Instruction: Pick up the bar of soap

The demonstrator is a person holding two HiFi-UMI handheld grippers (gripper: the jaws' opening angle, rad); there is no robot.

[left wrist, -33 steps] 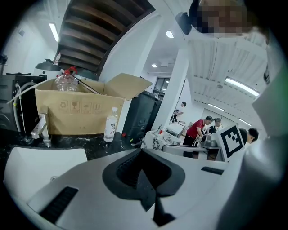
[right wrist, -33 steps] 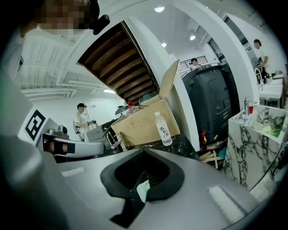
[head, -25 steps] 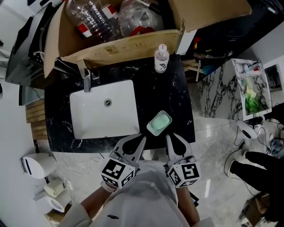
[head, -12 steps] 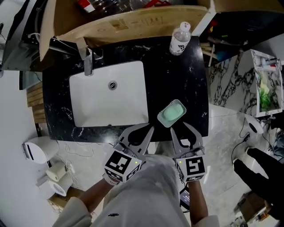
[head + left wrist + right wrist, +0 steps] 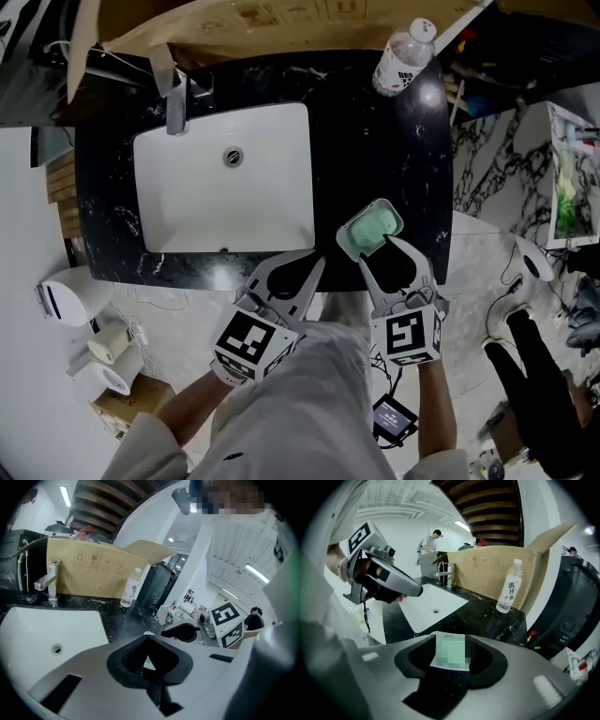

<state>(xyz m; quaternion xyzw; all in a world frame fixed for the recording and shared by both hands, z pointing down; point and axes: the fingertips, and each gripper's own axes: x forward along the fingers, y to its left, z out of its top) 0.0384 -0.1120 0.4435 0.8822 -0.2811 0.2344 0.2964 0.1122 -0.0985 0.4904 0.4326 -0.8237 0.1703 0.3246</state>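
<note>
The bar of soap (image 5: 372, 229), pale green, lies in a shallow soap dish (image 5: 344, 237) on the black marble table (image 5: 394, 141). It is at about 4 o'clock from the white sink (image 5: 225, 197) and close to the table's near edge. A water bottle (image 5: 403, 54) stands well apart at about 1 o'clock from the dish.

The right tool (image 5: 376, 248) has just been opening. Its jaws are spread, and in the right gripper view the dish and soap sit between them with neither pad pressing on anything. The left tool (image 5: 146, 638) is at about 9 o'clock from the right one, over the table's near edge. Its tips are pressed together on nothing.

Likely ways this goes wrong, judged from how things lie:

1. The jaws straddle the dish as much as the bar. If they close at this height they could pinch the dish rim, so the dish would be lifted or tipped instead of the soap.
2. Soap is slick. A squeeze on its rounded sides could shoot it out, possibly into the sink or off the table.
3. The dish is near the edge at 6 o'clock, so a downward nudge from either jaw could skid it over the edge.
4. If the bar sticks to the dish, both could rise together, and the dish would then drop.
</note>
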